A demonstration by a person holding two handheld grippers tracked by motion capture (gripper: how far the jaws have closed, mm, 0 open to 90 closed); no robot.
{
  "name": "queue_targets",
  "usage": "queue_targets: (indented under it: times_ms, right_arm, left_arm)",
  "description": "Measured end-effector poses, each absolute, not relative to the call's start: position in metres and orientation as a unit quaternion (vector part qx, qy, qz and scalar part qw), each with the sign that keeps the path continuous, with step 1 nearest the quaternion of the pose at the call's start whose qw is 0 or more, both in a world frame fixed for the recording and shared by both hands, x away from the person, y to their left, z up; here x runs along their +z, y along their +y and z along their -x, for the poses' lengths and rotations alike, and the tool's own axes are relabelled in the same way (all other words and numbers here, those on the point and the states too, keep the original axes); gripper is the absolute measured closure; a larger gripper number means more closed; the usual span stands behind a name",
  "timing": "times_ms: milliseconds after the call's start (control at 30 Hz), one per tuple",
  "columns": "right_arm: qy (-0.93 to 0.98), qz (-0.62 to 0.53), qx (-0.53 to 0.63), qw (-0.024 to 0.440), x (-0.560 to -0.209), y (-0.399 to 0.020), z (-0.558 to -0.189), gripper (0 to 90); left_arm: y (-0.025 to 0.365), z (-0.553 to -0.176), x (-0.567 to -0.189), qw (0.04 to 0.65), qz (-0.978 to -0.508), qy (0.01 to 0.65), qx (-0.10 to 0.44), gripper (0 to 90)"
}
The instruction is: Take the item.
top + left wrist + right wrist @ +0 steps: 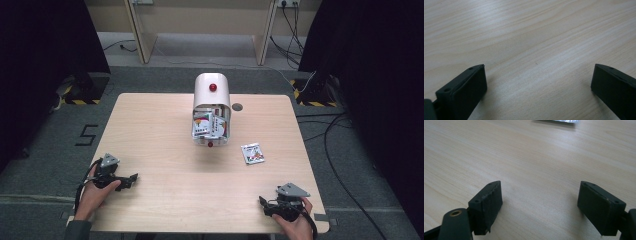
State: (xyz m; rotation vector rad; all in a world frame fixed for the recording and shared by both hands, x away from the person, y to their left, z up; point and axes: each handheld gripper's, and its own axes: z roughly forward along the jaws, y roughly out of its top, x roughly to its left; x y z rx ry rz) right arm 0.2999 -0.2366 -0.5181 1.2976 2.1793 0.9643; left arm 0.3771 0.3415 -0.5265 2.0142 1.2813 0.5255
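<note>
The table is pale wood with rounded corners, and most of its top lies bare. A white bin with a rounded hood and a red knob stands at the middle of the far half, its open front facing the person and stuffed with small printed packets. One loose packet lies flat on the wood to the right of the bin and nearer the person, well apart from both grippers. A small dark round hole sits in the tabletop just right of the bin.

The left gripper rests low near the near left edge, held in the left hand, jaws pointing right across the table. In the left gripper view its jaws stand wide apart over bare wood with nothing between them.

The right gripper sits close to the near right corner in the right hand, jaws pointing left. In the right gripper view the jaws are also spread wide, empty, with the packet's edge at the top of that view

Broad open wood lies between the two grippers and in front of the bin
</note>
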Motion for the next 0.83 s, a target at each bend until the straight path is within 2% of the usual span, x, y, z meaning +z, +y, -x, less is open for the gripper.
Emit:
queue_targets:
  times_ms: [833]
  right_arm:
    - [0.768, -0.463, 0.377, 0.231, -0.526, -0.236, -0.287, 19.8]
  left_arm:
    - [0.341, -0.377, -0.527, 0.342, -0.774, 0.493, 0.202, 0.0]
